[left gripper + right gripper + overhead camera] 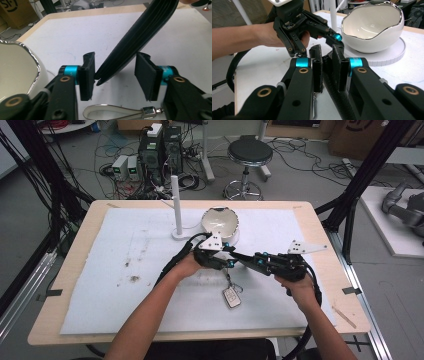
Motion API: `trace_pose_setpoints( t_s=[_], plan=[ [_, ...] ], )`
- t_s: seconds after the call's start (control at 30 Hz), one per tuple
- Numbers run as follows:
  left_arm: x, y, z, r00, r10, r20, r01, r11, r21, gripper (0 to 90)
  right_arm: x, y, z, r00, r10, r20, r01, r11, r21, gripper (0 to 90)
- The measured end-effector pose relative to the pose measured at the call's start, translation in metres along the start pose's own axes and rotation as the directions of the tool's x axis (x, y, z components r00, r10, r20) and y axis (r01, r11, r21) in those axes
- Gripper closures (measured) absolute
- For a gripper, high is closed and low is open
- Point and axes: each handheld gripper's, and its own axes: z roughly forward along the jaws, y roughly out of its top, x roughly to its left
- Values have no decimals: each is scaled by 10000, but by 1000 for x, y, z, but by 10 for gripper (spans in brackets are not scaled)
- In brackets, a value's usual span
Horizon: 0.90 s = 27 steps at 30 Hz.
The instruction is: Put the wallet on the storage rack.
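We find the right gripper (327,65) clamped on the black strap (140,37), left gripper (115,75) jaws apart around it, handover unfinished.

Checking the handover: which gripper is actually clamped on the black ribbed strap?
The right gripper: its jaws are shut on the black ribbed strap. The left gripper has its jaws open around the strap's tip.

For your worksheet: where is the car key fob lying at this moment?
In the high view, the key fob lies on the white mat near the table's front edge, just below the two meeting grippers and well in front of the white bowl.
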Motion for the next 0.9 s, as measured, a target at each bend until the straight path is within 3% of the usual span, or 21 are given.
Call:
trace_pose_setpoints(
  t_s=[0.13,0.33,0.43,0.53,0.57,0.63,0.7,0.77,0.8,0.9],
  plan=[
    [0,0,-1,9999,146,-38,-145,9998,158,693,-3,0,-1,9999,75,101,-74,9998,-182,802],
    [-1,0,-3,9989,427,188,-431,9988,215,768,-8,0,-3,9995,38,319,-23,9990,-454,770],
    [-2,0,-3,9985,436,330,-441,9989,153,788,-10,0,-5,9983,-205,541,234,9983,-538,682],
    [-3,1,-2,9981,469,387,-473,9988,102,792,-14,-2,-2,9960,-407,793,429,9987,-260,558],
    [-3,1,-2,9982,456,385,-459,9989,85,792,-14,-2,-2,9960,-407,793,429,9987,-260,558],
    [-3,1,-2,9981,475,393,-480,9988,133,793,-18,-5,-2,9895,-845,1171,845,9964,48,449],
    [-3,1,-3,9982,470,378,-475,9988,115,792,-19,-6,-4,9854,-1092,1307,1078,9940,175,430],
    [-3,0,-3,9982,420,419,-424,9991,86,792,-23,-8,-6,9796,-1474,1364,1419,9887,489,413],
    [-3,0,-3,9982,398,438,-402,9992,72,792,-26,-11,-7,9729,-1907,1309,1802,9797,881,420],
    [-3,0,-3,9980,399,500,-402,9992,44,792,-29,-14,-6,9631,-2429,1154,2272,9645,1345,471]
  ],
)
